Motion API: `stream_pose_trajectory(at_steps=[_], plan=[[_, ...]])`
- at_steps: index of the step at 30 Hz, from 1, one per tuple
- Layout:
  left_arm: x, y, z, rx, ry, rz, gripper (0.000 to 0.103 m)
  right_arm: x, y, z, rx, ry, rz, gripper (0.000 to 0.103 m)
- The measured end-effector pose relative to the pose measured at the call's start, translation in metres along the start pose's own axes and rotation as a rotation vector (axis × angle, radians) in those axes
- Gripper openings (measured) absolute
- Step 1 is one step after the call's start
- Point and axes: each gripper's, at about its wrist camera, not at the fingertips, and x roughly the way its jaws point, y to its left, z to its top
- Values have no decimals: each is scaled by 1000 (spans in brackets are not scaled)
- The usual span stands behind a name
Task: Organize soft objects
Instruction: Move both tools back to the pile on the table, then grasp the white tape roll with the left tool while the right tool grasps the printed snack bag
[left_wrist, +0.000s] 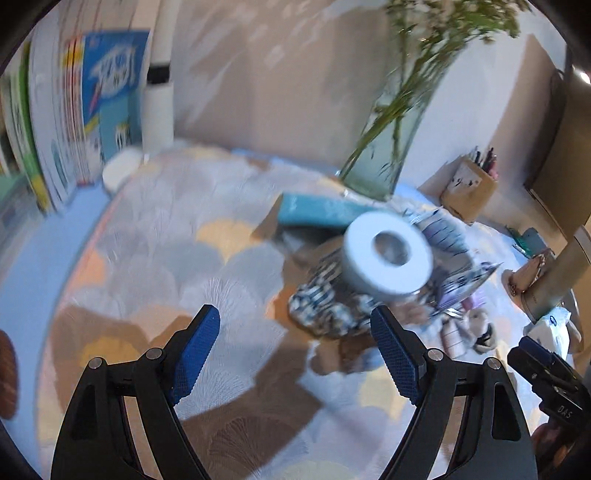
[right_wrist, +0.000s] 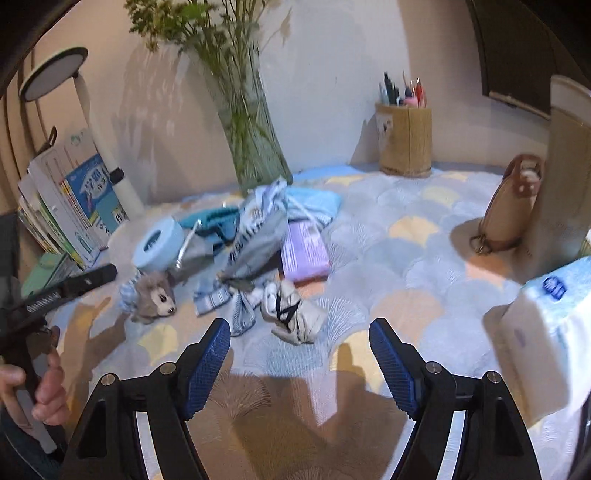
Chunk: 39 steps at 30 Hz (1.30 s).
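A heap of soft things lies mid-table: a white paper roll (right_wrist: 157, 242), a grey plush animal (right_wrist: 155, 295), a teal towel (right_wrist: 214, 223), a printed grey cloth (right_wrist: 255, 240), a purple tissue pack (right_wrist: 304, 251) and rolled white socks (right_wrist: 293, 312). My right gripper (right_wrist: 299, 332) is open and empty, just short of the socks. My left gripper (left_wrist: 295, 325) is open and empty above the tablecloth, left of the roll (left_wrist: 388, 254) and a checked cloth (left_wrist: 325, 306). The left view is blurred.
A glass vase with green stems (right_wrist: 251, 147) stands behind the heap, a pen holder (right_wrist: 404, 138) at the back right. Books (right_wrist: 74, 206) and a lamp (right_wrist: 92, 122) stand left. A tan bag (right_wrist: 511, 206) and a tissue package (right_wrist: 546, 332) sit right.
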Motion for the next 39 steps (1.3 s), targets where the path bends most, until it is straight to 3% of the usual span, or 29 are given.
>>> stream_pose_trajectory(at_steps=[2, 4, 7, 15, 20, 23, 27, 30, 35, 37, 39], plan=[[7, 8, 0, -37, 22, -18, 83, 5, -3, -3, 6, 3, -11, 76], [4, 10, 0, -40, -5, -41, 83, 7, -6, -4, 21, 11, -23, 77], [3, 9, 0, -38, -1, -51, 83, 6, -7, -3, 25, 2, -40, 83], [-5, 3, 2, -17, -6, -46, 83, 9, -3, -2, 6, 28, -54, 86], [-29, -20, 23, 70, -2, -61, 83, 9, 1, 11, 13, 81, 16, 86], [-33, -40, 37, 133, -27, -83, 84, 7, 13, 30, -30, 85, 16, 86], [-8, -61, 42, 216, -14, -75, 86, 11, 30, 63, -109, 79, 11, 86], [19, -71, 42, 239, 34, -79, 86, 23, 36, 79, -153, 80, -21, 86], [42, -71, 40, 258, 42, -54, 86, 54, 34, 91, -160, 102, -15, 86], [47, -66, 39, 231, 53, -90, 83, 65, 33, 94, -153, 115, 5, 86], [50, -64, 37, 228, 58, -136, 71, 76, 36, 94, -164, 117, -2, 86]])
